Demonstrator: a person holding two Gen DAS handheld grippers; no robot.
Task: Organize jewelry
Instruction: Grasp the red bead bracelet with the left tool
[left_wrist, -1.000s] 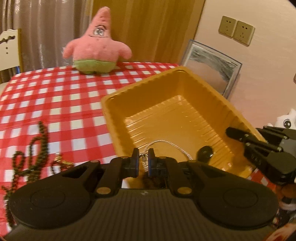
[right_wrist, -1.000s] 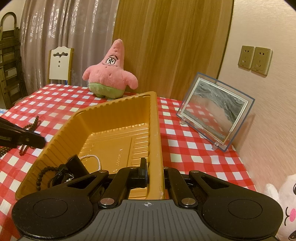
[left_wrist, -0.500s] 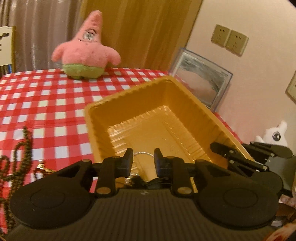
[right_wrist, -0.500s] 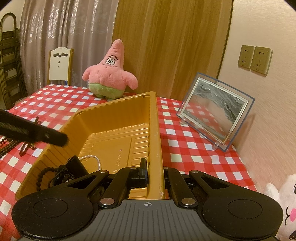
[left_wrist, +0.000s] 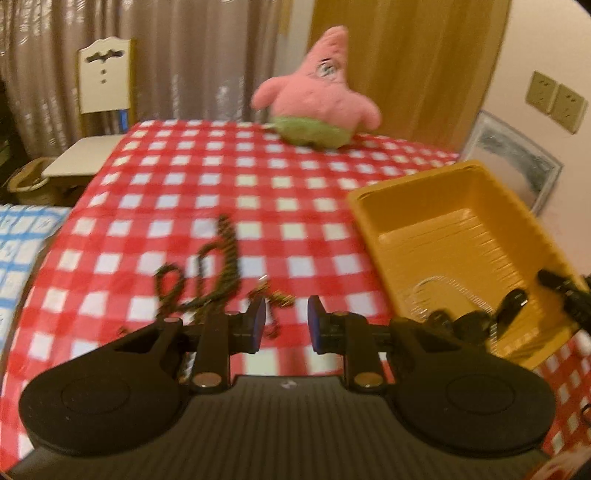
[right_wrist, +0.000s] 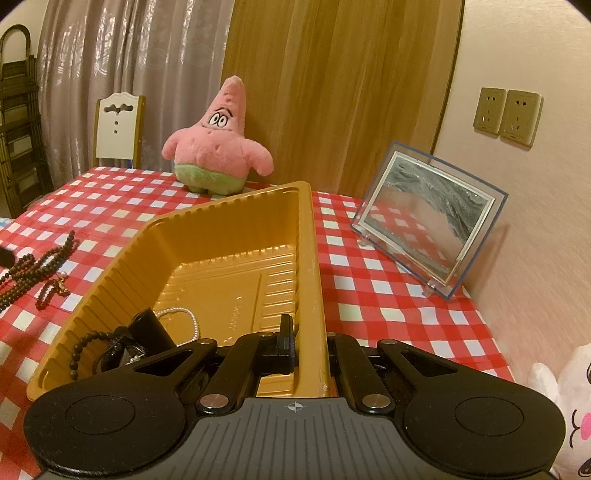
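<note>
Left-wrist and right-wrist views of a table with a red-and-white checked cloth (left_wrist: 207, 177). The dark beaded necklace (left_wrist: 207, 273) lies loose on the cloth just ahead of the left gripper (left_wrist: 284, 325) and slightly to its left, with a small gold-coloured piece (left_wrist: 275, 295) beside it near the fingertips; the view is blurred, so contact cannot be told. The left gripper's jaws stand partly apart with nothing between them. The yellow tray (right_wrist: 312, 258) sits on the cloth to the right of the left gripper and contains a pearl strand (right_wrist: 188, 317), a black bead string (right_wrist: 83, 349) and further dark pieces at its near end. The right gripper (right_wrist: 308, 341) is closed on the tray's right-hand wall, one finger (right_wrist: 285, 338) inside the tray and the other outside. A pink plush star (right_wrist: 216, 147) and a framed sand picture (right_wrist: 428, 221) stand behind.
</note>
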